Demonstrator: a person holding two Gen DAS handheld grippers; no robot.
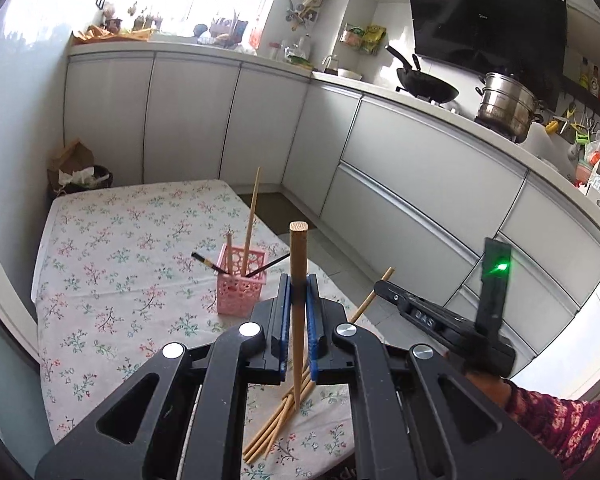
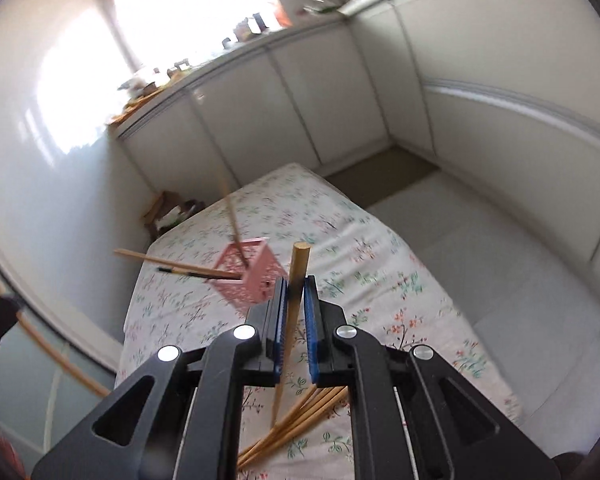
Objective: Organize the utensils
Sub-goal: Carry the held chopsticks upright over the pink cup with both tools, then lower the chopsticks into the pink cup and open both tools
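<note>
A pink lattice holder point(image 1: 242, 283) stands on the floral tablecloth point(image 1: 112, 264) with several chopsticks in it, wooden and black. My left gripper point(image 1: 299, 285) is shut on a wooden chopstick point(image 1: 299, 264), held upright just right of the holder. My right gripper point(image 2: 296, 286) is shut on another wooden chopstick point(image 2: 298, 268), held upright beside the holder point(image 2: 247, 276). A loose bundle of wooden chopsticks point(image 1: 278, 420) lies on the cloth under both grippers; it also shows in the right wrist view point(image 2: 296, 420). The right gripper's body point(image 1: 440, 320) shows at right in the left wrist view.
White kitchen cabinets point(image 1: 400, 168) run along the back and right. A wok point(image 1: 428, 86) and a steel pot point(image 1: 508, 108) sit on the counter. A bin with paper bags point(image 1: 78, 172) stands past the table's far left corner. The table's right edge point(image 1: 340, 280) drops to the floor.
</note>
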